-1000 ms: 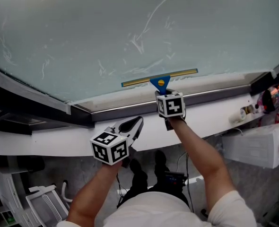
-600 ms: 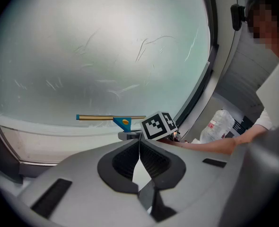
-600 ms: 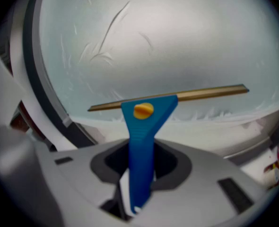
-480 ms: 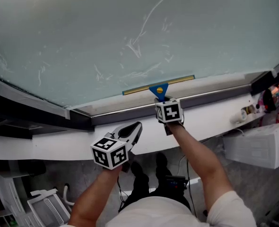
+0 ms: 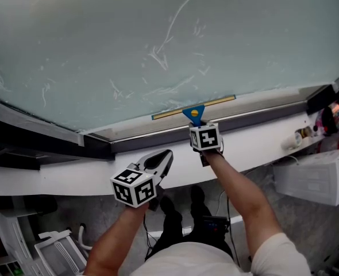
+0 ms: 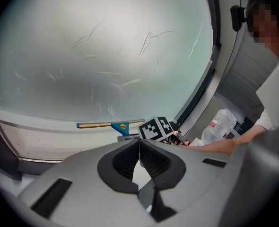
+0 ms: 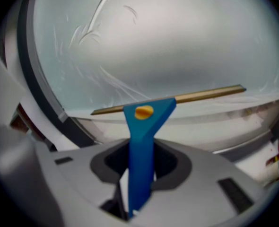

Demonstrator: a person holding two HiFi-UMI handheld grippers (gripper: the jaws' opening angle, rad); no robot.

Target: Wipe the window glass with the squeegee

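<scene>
The squeegee (image 5: 195, 113) has a blue handle (image 7: 140, 150) with a yellow knob and a long brass blade (image 7: 196, 96). The blade lies across the bottom edge of the frosted window glass (image 5: 158, 33), which is streaked with wet marks. My right gripper (image 5: 200, 126) is shut on the blue handle, just below the glass. My left gripper (image 5: 164, 158) hangs lower and to the left, in front of the white sill (image 5: 72, 174), shut with nothing in it. From the left gripper view the squeegee (image 6: 112, 125) and the right gripper's marker cube (image 6: 157, 128) show ahead.
A dark frame rail (image 5: 37, 132) runs under the glass. Small bottles and red items (image 5: 324, 119) sit on the sill at the right, above a white box (image 5: 319, 177). A white rack (image 5: 54, 252) stands on the floor at lower left. A person's sleeve (image 6: 276, 93) fills the left gripper view's right edge.
The right gripper has drawn the squeegee down the glass to its bottom edge. The left gripper has stayed about where it was.
</scene>
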